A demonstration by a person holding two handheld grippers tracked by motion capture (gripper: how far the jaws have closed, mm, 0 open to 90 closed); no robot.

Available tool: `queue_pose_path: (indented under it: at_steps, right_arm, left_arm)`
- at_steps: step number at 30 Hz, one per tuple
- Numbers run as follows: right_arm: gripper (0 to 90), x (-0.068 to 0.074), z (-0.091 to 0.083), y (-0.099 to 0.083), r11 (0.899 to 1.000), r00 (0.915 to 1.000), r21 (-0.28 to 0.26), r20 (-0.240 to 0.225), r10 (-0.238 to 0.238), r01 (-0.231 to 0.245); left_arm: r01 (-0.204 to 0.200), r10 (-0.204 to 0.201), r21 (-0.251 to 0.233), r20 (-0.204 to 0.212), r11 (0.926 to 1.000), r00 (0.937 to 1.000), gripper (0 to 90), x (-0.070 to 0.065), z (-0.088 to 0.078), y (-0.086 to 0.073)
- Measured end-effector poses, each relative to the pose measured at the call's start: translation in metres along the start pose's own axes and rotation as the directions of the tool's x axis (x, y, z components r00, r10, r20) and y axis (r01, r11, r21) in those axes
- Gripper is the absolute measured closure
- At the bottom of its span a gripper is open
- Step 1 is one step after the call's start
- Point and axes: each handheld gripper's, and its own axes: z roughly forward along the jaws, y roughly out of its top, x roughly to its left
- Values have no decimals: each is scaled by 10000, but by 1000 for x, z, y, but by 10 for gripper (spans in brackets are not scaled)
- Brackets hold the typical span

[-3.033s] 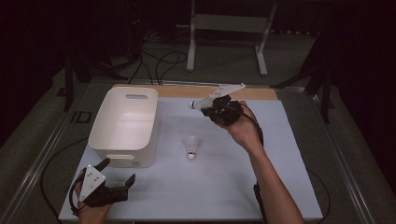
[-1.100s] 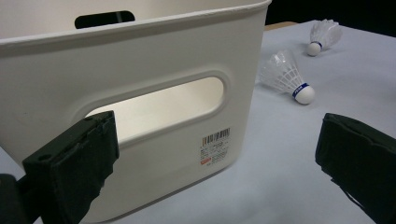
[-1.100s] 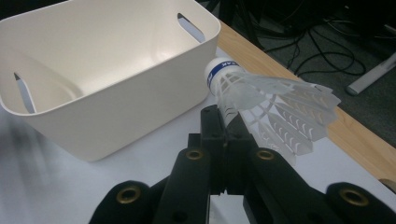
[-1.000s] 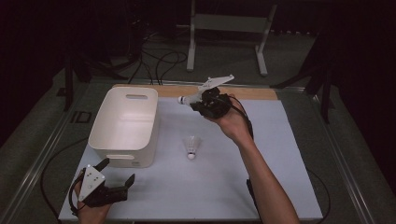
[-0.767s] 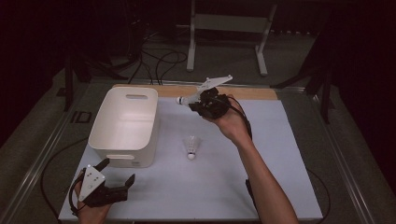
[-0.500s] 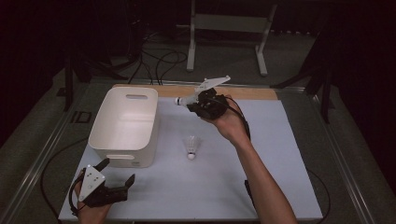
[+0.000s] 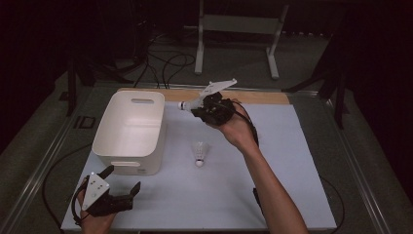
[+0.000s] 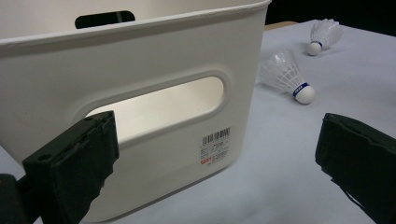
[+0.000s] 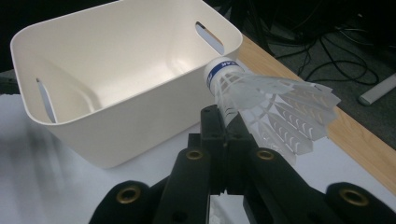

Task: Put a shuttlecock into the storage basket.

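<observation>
A white bin (image 7: 128, 127) stands at the left of the pale mat. My right gripper (image 7: 196, 107) hangs above the mat just right of the bin's far corner, shut on a white shuttlecock (image 7: 184, 105) whose cork points toward the bin. In the right gripper view the jaws (image 9: 224, 128) pinch that shuttlecock (image 9: 261, 100) by its skirt, close to the bin's rim (image 9: 140, 105). Another shuttlecock (image 7: 199, 153) stands cork-down on the mat's middle. My left gripper (image 7: 122, 180) rests open at the near left, facing the bin's near wall (image 8: 154, 51).
In the left gripper view (image 8: 219, 140) the middle shuttlecock (image 8: 287, 74) lies right of the bin, and a second shuttlecock (image 8: 323, 35) lies farther back. A wooden strip (image 7: 263, 96) borders the mat's far edge. Cables and a metal stand (image 7: 238, 29) lie beyond the table.
My right gripper has carried its shuttlecock a little leftward, closer to the bin's far right corner. The left gripper and the shuttlecock on the mat have stayed put.
</observation>
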Motion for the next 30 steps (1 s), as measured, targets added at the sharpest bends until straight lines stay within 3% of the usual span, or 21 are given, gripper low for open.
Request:
queue_pose_path:
  at_steps: [30]
  right_arm:
    - [896, 14, 9, 11, 9992, 9988, 51, -272, -403, 404]
  left_arm:
    - [39, -39, 30, -22, 10000, 10000, 0, 1, 0, 0]
